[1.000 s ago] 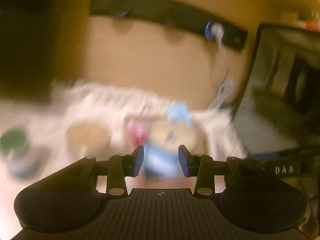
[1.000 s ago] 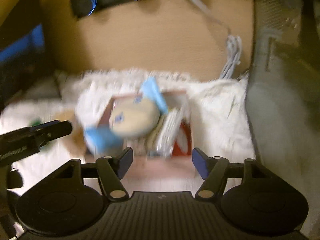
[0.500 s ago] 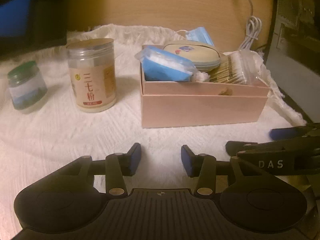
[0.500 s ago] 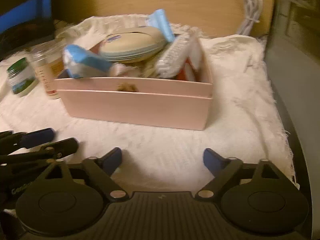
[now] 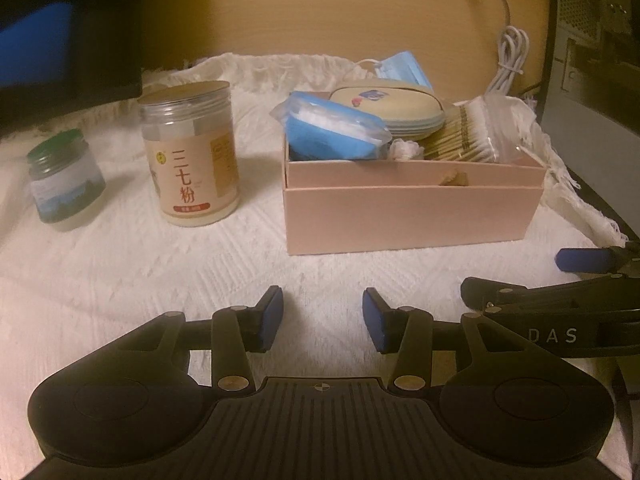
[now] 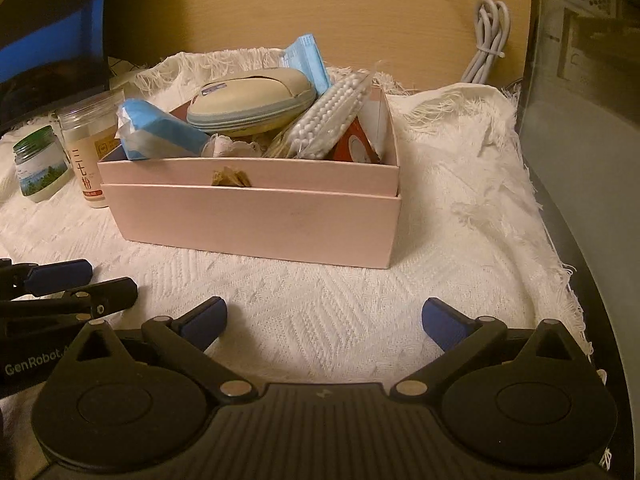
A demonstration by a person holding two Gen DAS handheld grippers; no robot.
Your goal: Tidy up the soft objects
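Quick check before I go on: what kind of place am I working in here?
Probably a home desk: a white woven cloth over a wooden desktop, a dark monitor at the back left, and a coiled white cable behind the pink cardboard box.

both views are dim and carry a warm yellow-orange cast. the brightest patch is the white cloth [image 6: 320, 312] just ahead of the right gripper [image 6: 323, 318], fading to brown shade farther out and to the sides. the pink box [image 5: 412, 216] and the tall jar [image 5: 192, 152] beyond the left gripper [image 5: 323, 322] stand sharp, with soft shadows at their bases. no motion blur shows. fisheye bending curves the edges, and the far corners sink into near black.
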